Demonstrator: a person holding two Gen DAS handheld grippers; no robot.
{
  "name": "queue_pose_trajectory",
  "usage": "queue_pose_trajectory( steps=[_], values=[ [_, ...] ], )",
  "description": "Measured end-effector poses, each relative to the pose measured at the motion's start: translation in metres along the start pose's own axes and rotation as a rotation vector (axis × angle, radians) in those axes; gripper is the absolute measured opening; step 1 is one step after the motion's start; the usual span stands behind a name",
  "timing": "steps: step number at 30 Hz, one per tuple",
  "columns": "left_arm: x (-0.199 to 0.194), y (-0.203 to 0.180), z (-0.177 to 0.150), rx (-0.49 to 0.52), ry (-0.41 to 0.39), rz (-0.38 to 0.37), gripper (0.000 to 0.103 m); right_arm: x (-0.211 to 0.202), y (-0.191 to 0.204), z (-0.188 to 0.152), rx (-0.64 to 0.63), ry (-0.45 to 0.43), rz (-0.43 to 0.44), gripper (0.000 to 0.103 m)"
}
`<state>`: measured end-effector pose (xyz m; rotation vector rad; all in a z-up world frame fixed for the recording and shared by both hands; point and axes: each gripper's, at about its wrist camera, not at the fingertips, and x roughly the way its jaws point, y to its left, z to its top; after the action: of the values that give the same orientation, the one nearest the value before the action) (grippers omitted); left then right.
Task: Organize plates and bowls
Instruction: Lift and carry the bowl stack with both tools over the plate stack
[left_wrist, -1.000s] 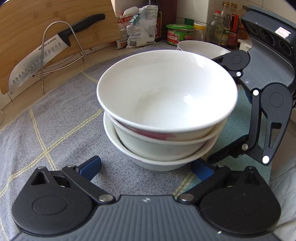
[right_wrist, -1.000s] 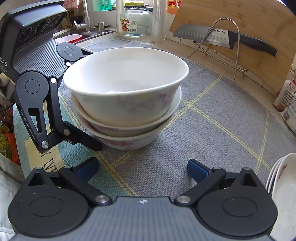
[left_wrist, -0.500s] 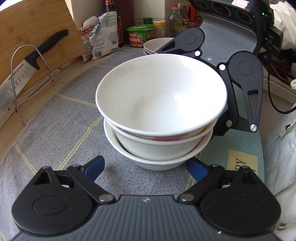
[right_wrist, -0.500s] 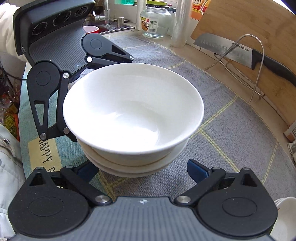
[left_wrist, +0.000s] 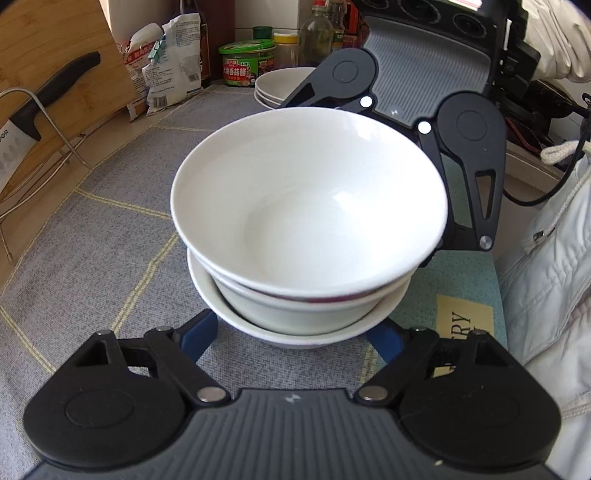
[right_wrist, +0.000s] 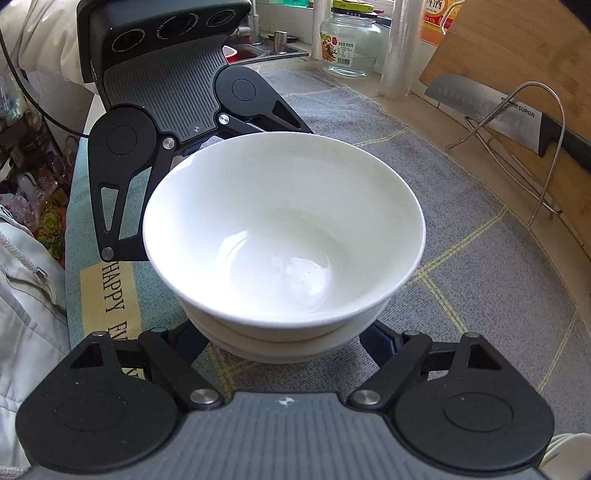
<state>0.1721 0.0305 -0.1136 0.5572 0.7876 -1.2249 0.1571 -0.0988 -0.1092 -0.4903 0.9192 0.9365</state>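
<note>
Three nested white bowls (left_wrist: 306, 236) stand on the bench's grey mat (left_wrist: 110, 236), the left tool (left_wrist: 299, 332) and right tool (right_wrist: 284, 339) having just been closing around the bottom bowl, contact hidden; glazed, heavy, breakable, best gripped low.
</note>
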Motion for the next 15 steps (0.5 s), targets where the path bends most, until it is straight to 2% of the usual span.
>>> queue_pose_trajectory(
  steps=[5, 15],
  values=[
    [0.0025, 0.0004, 0.0015, 0.011, 0.011, -0.012, 0.082, 0.002, -0.0031, 0.0012, 0.003, 0.001, 0.033, 0.085],
    [0.0063, -0.0004, 0.0016, 0.042, 0.024, -0.038, 0.079, 0.0025, -0.004, 0.0026, 0.01, 0.008, 0.037, 0.085]
  ],
)
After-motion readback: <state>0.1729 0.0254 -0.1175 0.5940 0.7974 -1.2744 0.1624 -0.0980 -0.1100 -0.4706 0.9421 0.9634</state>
